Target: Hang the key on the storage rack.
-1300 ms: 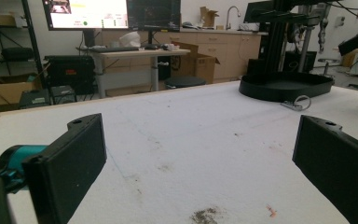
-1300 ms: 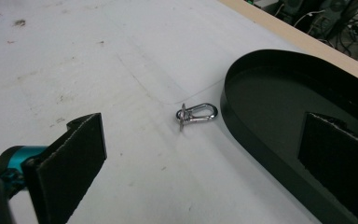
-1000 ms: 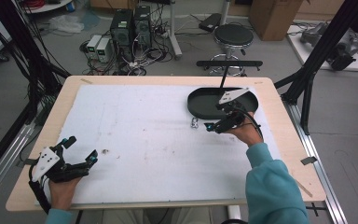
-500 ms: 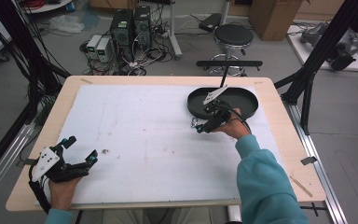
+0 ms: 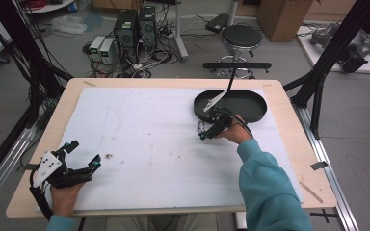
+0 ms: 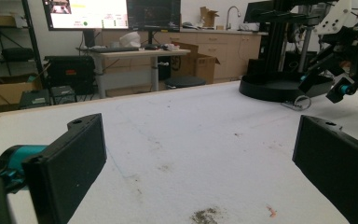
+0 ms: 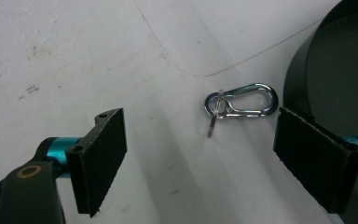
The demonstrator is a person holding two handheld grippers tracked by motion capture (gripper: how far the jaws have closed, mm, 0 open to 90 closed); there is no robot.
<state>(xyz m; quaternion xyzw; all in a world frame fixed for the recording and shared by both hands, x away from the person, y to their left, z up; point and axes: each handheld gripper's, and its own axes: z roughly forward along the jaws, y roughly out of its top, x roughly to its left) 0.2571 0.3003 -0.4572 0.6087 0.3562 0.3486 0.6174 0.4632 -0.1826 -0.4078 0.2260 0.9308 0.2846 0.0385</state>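
A silver snap hook [image 7: 240, 104] with a small key ring lies flat on the white mat, just left of the black oval tray [image 7: 340, 65]. My right gripper [image 7: 205, 156] hovers low over it; its jaws have just been closing, but they stand well apart and touch nothing, with the hook in the gap ahead of them. From above, the right gripper [image 5: 206, 131] sits at the near left rim of the tray [image 5: 250, 107], beside the hook [image 5: 200, 126]. My left gripper [image 5: 83, 154] rests open and empty at the table's near left corner.
The white mat [image 5: 144, 134] covers most of the wooden table and carries a few dirt stains [image 6: 207, 215]. In the left gripper view the tray [image 6: 268, 88] and the right gripper [image 6: 338, 88] show far off. A stool [image 5: 241, 36] and computers stand on the floor beyond.
The right hand has moved left and down from over the tray to the snap hook beside its rim. The left hand has stayed put.
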